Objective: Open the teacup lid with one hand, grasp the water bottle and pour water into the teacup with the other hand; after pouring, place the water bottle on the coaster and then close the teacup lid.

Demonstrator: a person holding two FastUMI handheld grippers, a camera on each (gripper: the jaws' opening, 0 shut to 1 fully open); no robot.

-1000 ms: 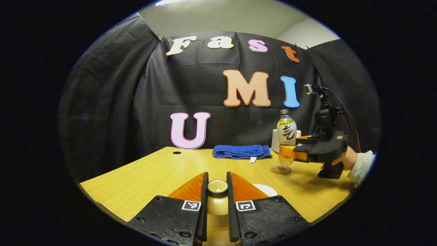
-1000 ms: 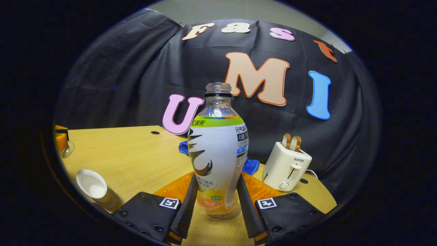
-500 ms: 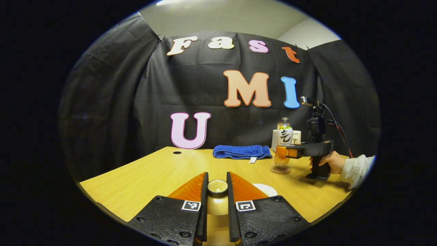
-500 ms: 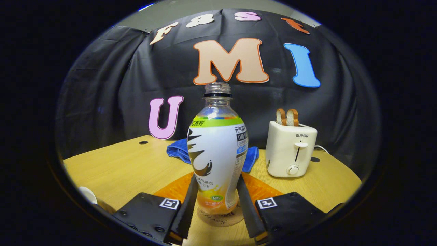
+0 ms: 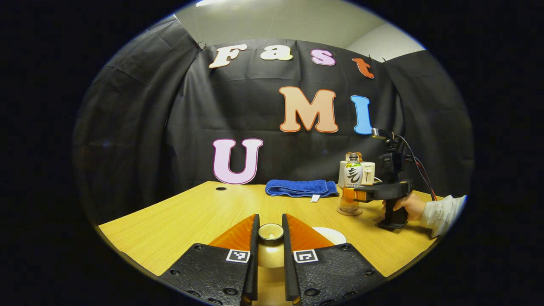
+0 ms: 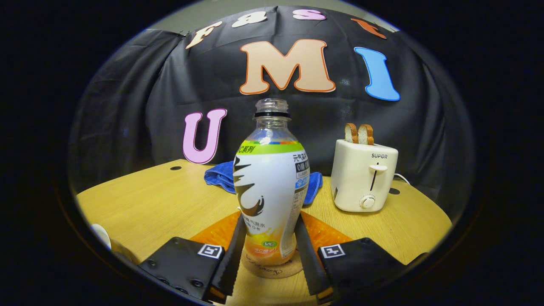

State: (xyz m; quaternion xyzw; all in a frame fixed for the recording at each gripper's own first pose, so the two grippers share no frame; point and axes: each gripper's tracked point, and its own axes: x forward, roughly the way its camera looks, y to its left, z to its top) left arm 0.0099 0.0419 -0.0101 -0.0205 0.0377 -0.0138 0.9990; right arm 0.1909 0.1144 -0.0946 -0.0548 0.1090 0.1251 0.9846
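My left gripper (image 5: pixel 270 217) is shut on the knob of the tan teacup lid (image 5: pixel 271 233), held up over the table. The open white teacup (image 5: pixel 328 234) peeks out just right of its fingers, and sits at the lower left edge as the teacup (image 6: pixel 102 236) in the right gripper view. My right gripper (image 6: pixel 270 220) is shut on the uncapped water bottle (image 6: pixel 272 182), upright, its base resting on the round cork coaster (image 6: pixel 272 268). Farther off, the left gripper view has that right gripper (image 5: pixel 356 194), its bottle (image 5: pixel 353 175) and the coaster (image 5: pixel 349 211).
A cream toaster (image 6: pixel 364 175) with two slices of toast stands at the back right, close behind the bottle. A folded blue towel (image 5: pixel 301 188) lies along the wall. The wooden table (image 5: pixel 187 216) stretches to the left. A person's hand (image 5: pixel 407 205) holds the right gripper.
The right gripper has carried the bottle away from the cup and lowered it onto the coaster. The left gripper has stayed still with the lid.
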